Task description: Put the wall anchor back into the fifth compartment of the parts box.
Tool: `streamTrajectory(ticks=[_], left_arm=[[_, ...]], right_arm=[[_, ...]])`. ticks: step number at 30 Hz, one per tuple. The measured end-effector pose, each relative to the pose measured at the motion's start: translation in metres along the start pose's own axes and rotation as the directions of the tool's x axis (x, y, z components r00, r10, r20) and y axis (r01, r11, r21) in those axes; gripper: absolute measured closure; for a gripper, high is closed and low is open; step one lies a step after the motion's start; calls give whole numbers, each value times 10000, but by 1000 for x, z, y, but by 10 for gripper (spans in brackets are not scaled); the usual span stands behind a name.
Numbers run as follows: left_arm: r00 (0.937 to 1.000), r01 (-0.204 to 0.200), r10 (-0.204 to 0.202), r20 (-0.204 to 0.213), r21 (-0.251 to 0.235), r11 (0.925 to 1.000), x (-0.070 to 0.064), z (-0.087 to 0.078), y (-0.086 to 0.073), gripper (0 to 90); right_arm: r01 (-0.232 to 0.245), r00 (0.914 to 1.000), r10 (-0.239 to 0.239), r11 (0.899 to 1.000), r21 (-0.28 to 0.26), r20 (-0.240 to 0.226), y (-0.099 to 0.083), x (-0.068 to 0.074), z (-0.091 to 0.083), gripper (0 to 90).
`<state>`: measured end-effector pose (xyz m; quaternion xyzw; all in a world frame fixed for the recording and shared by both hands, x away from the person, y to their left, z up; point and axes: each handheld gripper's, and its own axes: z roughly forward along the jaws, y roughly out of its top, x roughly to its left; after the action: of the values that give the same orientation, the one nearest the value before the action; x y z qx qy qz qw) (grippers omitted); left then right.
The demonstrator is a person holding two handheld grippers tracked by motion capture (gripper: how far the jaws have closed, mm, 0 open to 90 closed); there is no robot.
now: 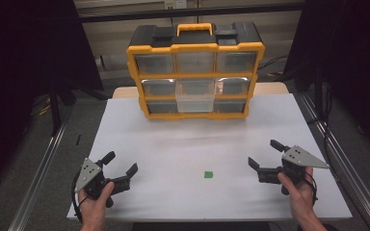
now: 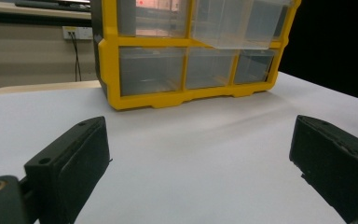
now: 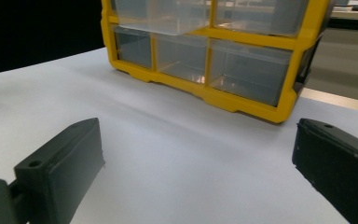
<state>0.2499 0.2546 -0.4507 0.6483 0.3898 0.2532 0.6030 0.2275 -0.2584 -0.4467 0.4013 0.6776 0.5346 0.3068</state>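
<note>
My left gripper sits at about 8 o'clock on the white table. Its jaws are wide apart and hold nothing. In the left gripper view I see bare table between them.

A little to the right, at about 6 o'clock, lies a small green piece. It is flat on the table, alone, between my two grippers and a bit nearer the right one. Nothing touches it.

Up at 12 o'clock stands the yellow and black drawer box. Its middle clear drawer is pulled out toward me. The other drawers look pushed in.

My right gripper rests at about 4 o'clock. Its jaws are wide apart too, and empty.

I think I am at the start: the drawer is ready and the green piece is not picked up yet. Next I should move a gripper over the piece, come down low, and pinch gently, because it is small and thin.

I see no words or labels I can read.
</note>
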Motion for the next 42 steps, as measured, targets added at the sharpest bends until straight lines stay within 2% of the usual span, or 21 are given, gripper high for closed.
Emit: streamTrajectory(ticks=[1,2,3,4,5,6,7,9,10,11,12,16,19,20,23,25,28,33,37,41,42], left_arm=[[9986,-521,517,101,392,9979,3,-2,1,49],[9983,-569,562,175,408,9975,3,-2,1,49],[9995,-283,279,169,225,9993,0,1,0,49],[9995,-295,292,121,232,9993,0,1,0,49],[9985,-538,533,138,394,9978,2,0,1,49],[9985,-538,533,138,394,9978,2,0,1,49],[9994,-318,316,110,224,9992,1,1,1,49],[9995,-292,290,103,207,9994,0,1,1,49],[9992,-397,393,122,276,9988,1,0,1,49],[9992,-397,393,122,276,9988,1,0,1,49],[9981,-598,592,150,425,9973,3,-2,1,49],[9975,-693,686,160,493,9964,2,-4,0,49],[9979,-607,597,248,408,9973,2,-4,1,49],[9974,-697,689,216,393,9968,2,-4,2,49],[9973,-681,670,298,384,9969,2,-5,1,49],[9970,-727,716,301,370,9967,3,-5,1,49],[9967,-731,717,386,375,9966,1,-5,2,49],[9968,-756,745,283,389,9964,1,-4,1,49],[9971,-727,716,272,422,9965,1,-3,0,49],[9967,-771,759,286,444,9960,2,-3,0,49],[9969,-752,741,275,397,9964,1,-3,0,49]], right_arm=[[63,10000,-63,10000,-27,-68,0,0,0,9],[104,9998,-104,9999,36,-146,0,0,1,5],[69,9997,-66,9999,121,-243,0,1,1,3],[41,9996,-37,9999,121,-267,-1,1,2,4],[64,9993,-55,9997,217,-379,-1,0,3,5],[-40,9992,51,9996,285,-406,-1,0,4,15],[-131,9978,165,9985,527,-640,-1,0,5,40],[-47,9965,106,9974,713,-824,-1,-1,5,33],[13,9944,84,9959,909,-1058,0,1,8,16],[7,9940,96,9956,937,-1092,0,2,9,16],[47,9930,70,9952,981,-1177,1,3,10,11],[100,9891,78,9927,1203,-1471,3,10,13,9],[154,9859,77,9905,1364,-1673,5,13,14,9],[129,9814,181,9871,1595,-1913,6,15,16,3],[43,9741,385,9821,1885,-2229,7,16,21,5],[45,9641,537,9758,2185,-2599,8,17,25,6],[229,9573,468,9715,2360,-2855,9,20,29,6],[362,9348,673,9587,2821,-3487,13,27,37,9],[612,9333,531,9510,3031,-3552,17,31,46,9],[916,9189,498,9379,3345,-3913,20,37,57,11],[955,9195,494,9342,3436,-3900,21,39,60,12]])
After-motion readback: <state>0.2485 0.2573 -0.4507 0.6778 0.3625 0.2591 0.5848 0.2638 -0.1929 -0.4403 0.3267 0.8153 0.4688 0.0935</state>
